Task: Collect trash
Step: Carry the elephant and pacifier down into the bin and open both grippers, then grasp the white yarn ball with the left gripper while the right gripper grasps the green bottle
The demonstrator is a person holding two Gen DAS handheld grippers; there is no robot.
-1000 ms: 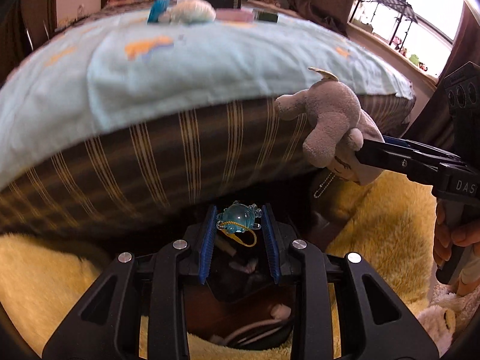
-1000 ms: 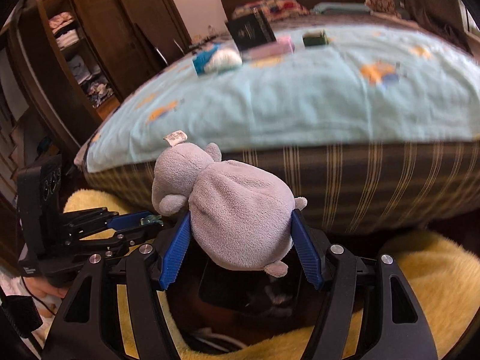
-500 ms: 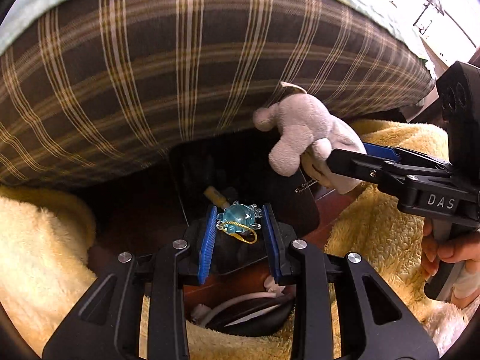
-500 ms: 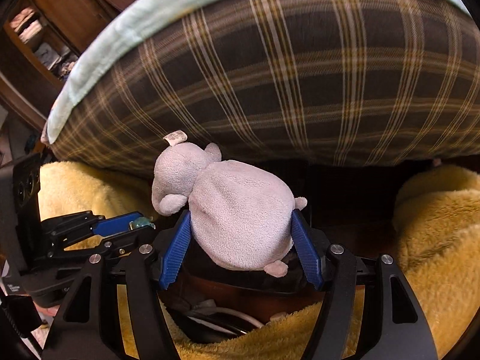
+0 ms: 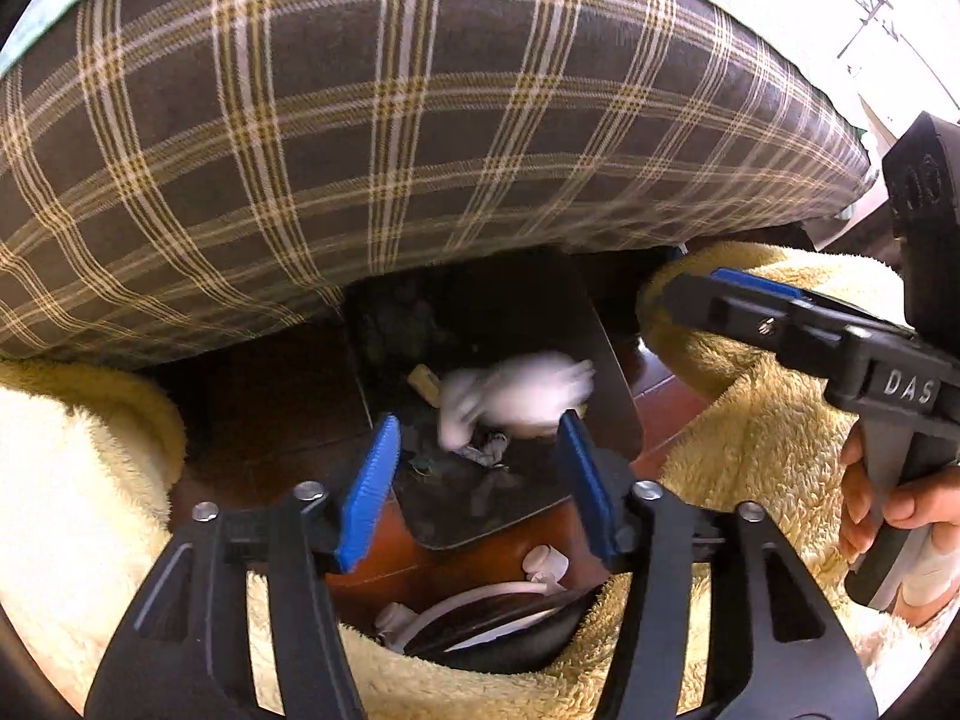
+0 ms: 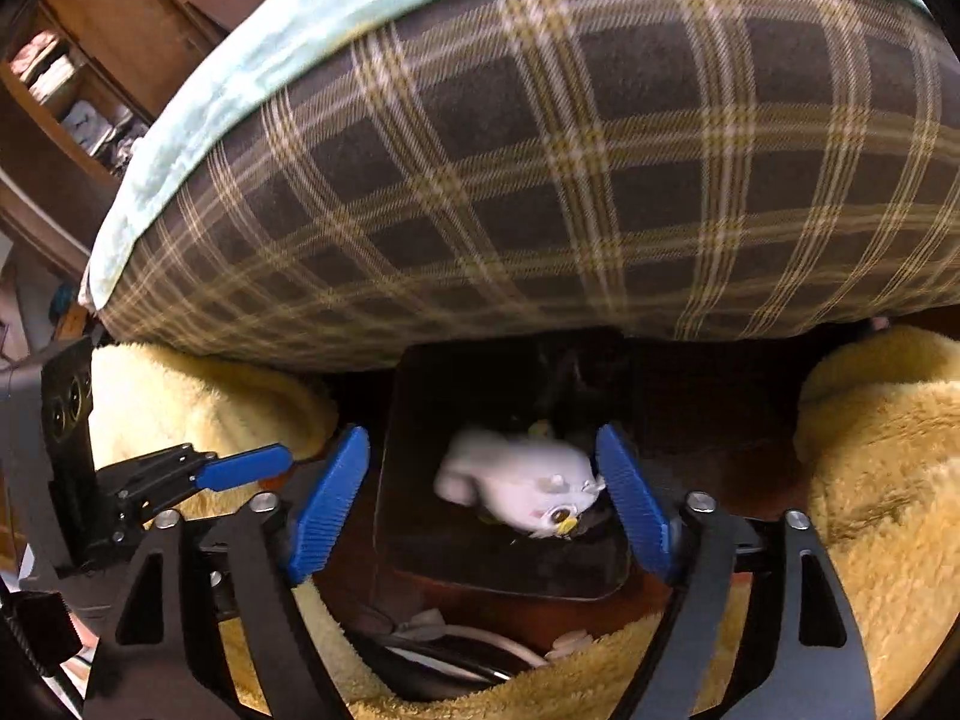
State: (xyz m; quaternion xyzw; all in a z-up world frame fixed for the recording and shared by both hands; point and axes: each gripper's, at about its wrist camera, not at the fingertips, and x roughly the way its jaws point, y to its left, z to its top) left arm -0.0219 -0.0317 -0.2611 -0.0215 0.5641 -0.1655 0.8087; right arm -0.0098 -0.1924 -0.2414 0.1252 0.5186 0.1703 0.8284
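A dark bin [image 5: 600,372] stands on the floor under the bed's plaid edge; it also shows in the right wrist view [image 6: 414,420]. A grey plush toy [image 5: 516,396], blurred by motion, is inside the bin's opening, also seen from the right wrist [image 6: 516,480]. Small scraps [image 5: 480,453] lie in the bin. My left gripper [image 5: 480,492] is open and empty just above the bin's near rim. My right gripper [image 6: 480,504] is open and empty over the bin; in the left wrist view it [image 5: 708,294] reaches in from the right.
The plaid mattress side [image 5: 390,120] overhangs the bin. A fluffy yellow rug [image 5: 750,432] lies left and right of it. A dark round object with a white cable [image 5: 492,612] sits on the wooden floor near the grippers. Wooden shelves [image 6: 72,78] stand at far left.
Both grippers have opened. The plush toy left the right gripper and dropped into the bin; the small blue trinket left the left gripper and is no longer seen.
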